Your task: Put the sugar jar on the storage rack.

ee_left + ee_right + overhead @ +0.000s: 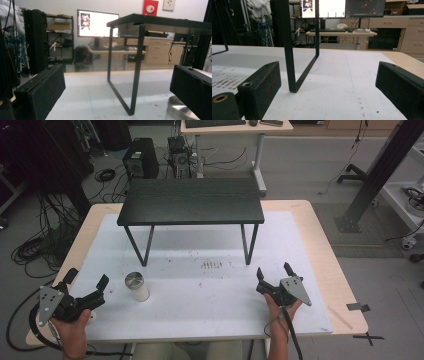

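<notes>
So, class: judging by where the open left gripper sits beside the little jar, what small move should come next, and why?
Probably ease the left gripper rightward toward the jar. Its jaws stand open, the jar stands upright just beside them on the white mat, and nothing is held yet.

A lab or tech office is showing itself here: lit monitors (342, 7) are glowing on far desks, cables (37, 245) are sprawling on the left floor beside a computer tower (141, 159).
</notes>
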